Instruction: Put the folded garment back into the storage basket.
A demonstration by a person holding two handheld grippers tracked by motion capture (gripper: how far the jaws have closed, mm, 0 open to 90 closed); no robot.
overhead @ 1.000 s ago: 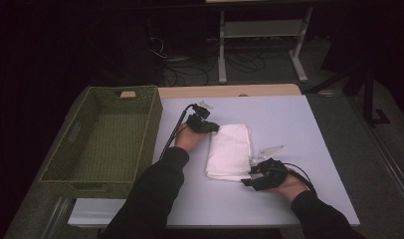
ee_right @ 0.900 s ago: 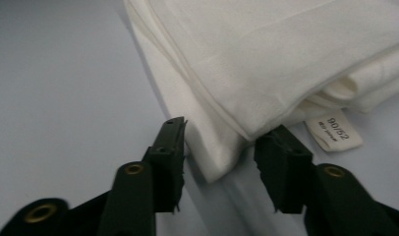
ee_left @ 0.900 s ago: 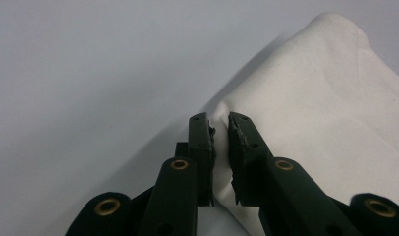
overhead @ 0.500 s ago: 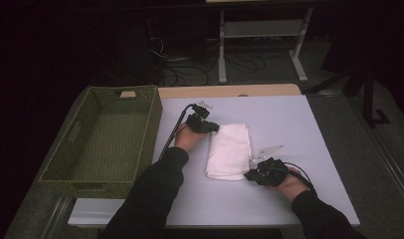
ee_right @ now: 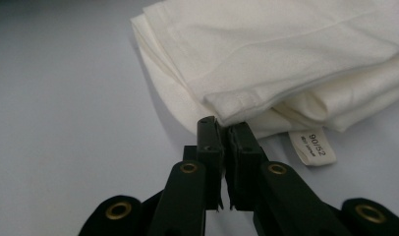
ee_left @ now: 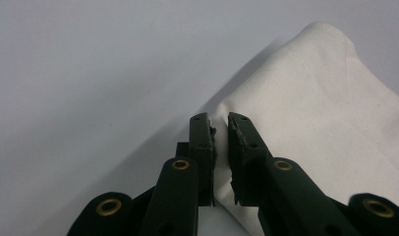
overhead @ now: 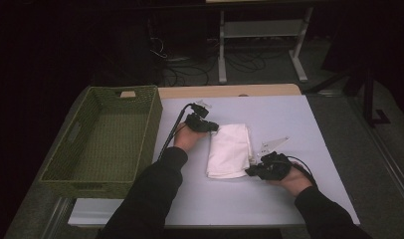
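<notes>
1. High view: a folded white cloth (overhead: 230, 151) lies mid-table (overhead: 289, 119), right of a green woven basket (overhead: 103, 139). The left hand-held gripper (overhead: 210, 127) meets the cloth's far left corner; the right hand-held gripper (overhead: 251, 172) meets its near right corner.
2. Left gripper view: the jaws stand nearly together, pinching the cloth's edge (ee_left: 305, 123).
3. Right gripper view: the jaws are closed on the corner of the cloth's bottom layer (ee_right: 266, 64); a small label (ee_right: 313, 146) lies just beside them.
</notes>
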